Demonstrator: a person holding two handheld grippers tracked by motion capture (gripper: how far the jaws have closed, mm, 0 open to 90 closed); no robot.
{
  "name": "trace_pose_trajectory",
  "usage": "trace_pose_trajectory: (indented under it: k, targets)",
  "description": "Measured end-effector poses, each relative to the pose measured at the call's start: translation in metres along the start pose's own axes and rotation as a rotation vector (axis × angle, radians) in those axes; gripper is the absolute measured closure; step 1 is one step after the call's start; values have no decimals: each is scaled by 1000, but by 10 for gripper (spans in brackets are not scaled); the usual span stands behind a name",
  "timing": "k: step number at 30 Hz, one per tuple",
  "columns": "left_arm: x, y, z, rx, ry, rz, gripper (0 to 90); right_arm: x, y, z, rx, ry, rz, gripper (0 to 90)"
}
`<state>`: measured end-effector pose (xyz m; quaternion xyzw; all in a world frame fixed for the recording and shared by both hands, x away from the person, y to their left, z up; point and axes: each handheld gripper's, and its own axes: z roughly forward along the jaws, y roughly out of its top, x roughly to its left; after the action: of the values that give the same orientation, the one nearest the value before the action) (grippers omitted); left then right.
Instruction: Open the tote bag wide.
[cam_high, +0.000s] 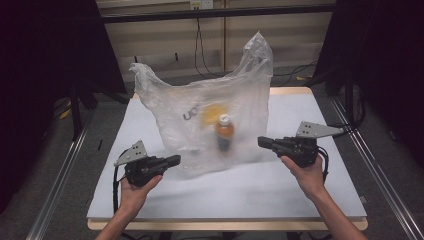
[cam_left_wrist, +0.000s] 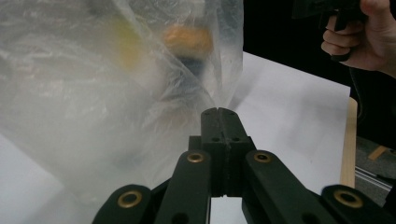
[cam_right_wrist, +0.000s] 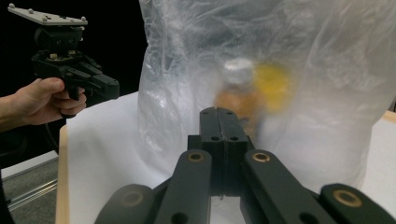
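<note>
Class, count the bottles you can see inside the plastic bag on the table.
1: a bottle stands upright inside the plastic bag, right of centre. The yellow blur behind it is unclear; more may be hidden.

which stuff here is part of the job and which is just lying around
Part of the job: clear crinkled plastic bag; orange bottle with pale cap inside it; blurry yellow item inside it; left gripper; right gripper.

Lying about: black cables behind the white table.

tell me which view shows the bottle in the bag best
The high view: the bottle stands upright inside the bag, with its white cap and orange body fairly sharp. The right gripper view shows it blurred, its lower part behind the jaws. The left gripper view gives an orange smear.
</note>
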<state>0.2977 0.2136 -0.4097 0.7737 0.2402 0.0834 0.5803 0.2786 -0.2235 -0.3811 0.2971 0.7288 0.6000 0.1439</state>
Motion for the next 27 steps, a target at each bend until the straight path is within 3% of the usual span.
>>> trace_pose_trajectory:
  k: [13, 17, 21, 27]
  targets:
    - [19, 24, 13, -58, 13, -14, 900, -16, 36, 17, -23, 5, -5, 900]
    - [23, 31, 15, -60, 16, -3, 900, -15, 49, 24, -16, 4, -22, 900]
    - [26, 48, 18, -69, 15, 13, 900, -16, 65, 31, -22, 3, -41, 900]
    - [28, 63, 19, -83, 22, 27, 900, -21, 77, 44, -5, -4, -39, 900]
